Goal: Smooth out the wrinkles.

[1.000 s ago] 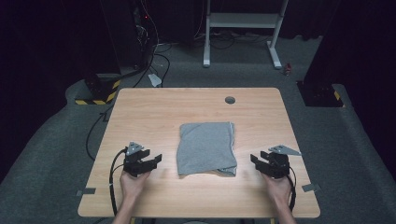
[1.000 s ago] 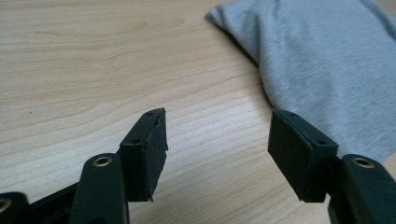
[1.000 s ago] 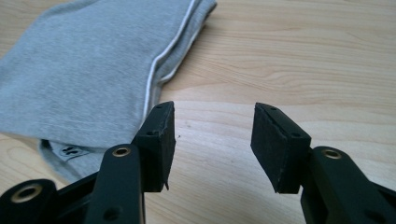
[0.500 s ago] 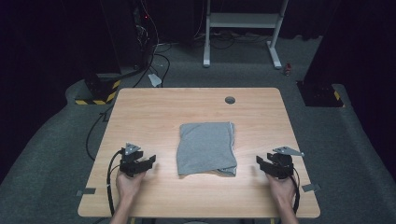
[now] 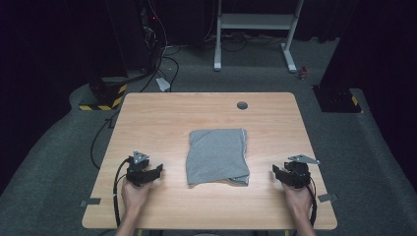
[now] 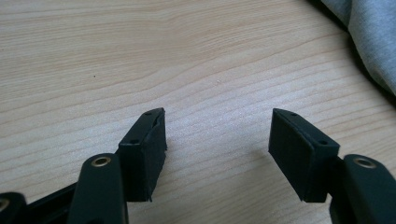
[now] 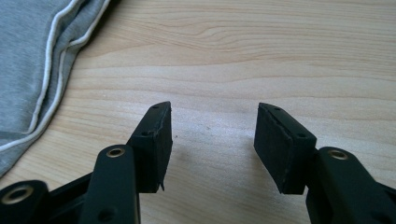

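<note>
A folded grey cloth [image 5: 218, 156] with white-edged seams lies flat at the middle of the wooden table [image 5: 162, 118]. My left gripper [image 5: 160, 170] rests low on the table to the cloth's left, pointing at it. Its jaws stand open over bare wood [image 6: 217, 135], and the cloth's edge [image 6: 369, 32] shows at the upper right. My right gripper [image 5: 274, 170] sits to the right of the cloth, facing it. Its jaws have just been opening and stand open with nothing between them [image 7: 212, 135]. The cloth's hem [image 7: 28, 56] lies apart at the left.
A round cable hole [image 5: 242, 105] sits near the table's far edge. Behind the table stand a white metal frame [image 5: 255, 22] and a yellow-and-black striped base [image 5: 101, 103]. Cables trail over the grey carpet at the left.
My right gripper has sunk a little toward the table and drawn slightly away from the cloth, with its jaws a bit wider. The left gripper has hardly moved.
</note>
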`<state>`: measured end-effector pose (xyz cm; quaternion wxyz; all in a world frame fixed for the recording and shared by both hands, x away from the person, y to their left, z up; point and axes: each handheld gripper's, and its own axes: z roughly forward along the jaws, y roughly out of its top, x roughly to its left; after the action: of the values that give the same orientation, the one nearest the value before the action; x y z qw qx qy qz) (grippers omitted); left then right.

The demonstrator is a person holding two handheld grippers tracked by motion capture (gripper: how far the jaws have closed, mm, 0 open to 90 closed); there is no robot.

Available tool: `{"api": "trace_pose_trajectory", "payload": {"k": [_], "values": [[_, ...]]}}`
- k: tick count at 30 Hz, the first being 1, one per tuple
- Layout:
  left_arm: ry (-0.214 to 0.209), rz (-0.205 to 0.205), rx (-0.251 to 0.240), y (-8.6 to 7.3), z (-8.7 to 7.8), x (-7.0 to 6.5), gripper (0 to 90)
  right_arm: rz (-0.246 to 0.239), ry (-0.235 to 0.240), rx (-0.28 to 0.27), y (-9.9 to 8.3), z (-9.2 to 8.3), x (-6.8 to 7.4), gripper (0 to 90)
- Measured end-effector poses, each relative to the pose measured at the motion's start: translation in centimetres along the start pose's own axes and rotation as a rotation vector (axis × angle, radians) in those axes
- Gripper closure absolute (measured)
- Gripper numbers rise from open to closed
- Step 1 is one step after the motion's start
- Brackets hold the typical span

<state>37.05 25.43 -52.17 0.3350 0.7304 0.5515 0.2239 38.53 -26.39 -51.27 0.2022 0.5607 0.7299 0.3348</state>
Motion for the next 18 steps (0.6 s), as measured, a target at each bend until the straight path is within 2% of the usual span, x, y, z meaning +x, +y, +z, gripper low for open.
{"api": "trace_pose_trajectory", "payload": {"k": [10, 15, 18], "values": [[0.012, 0.013, 0.006, -0.12, 0.18, 0.04, 35.7, -0.022, -0.026, 0.004, -0.14, 0.41, 0.14, 45.7], [0.026, 0.032, -0.006, -0.33, 0.28, -0.27, 34.0, -0.046, -0.047, 0.006, -0.27, 0.60, 0.41, 45.3], [0.028, 0.029, -0.019, -0.50, 0.31, -0.34, 33.4, -0.062, -0.053, 0.002, -0.32, 0.65, 0.49, 45.2]]}}
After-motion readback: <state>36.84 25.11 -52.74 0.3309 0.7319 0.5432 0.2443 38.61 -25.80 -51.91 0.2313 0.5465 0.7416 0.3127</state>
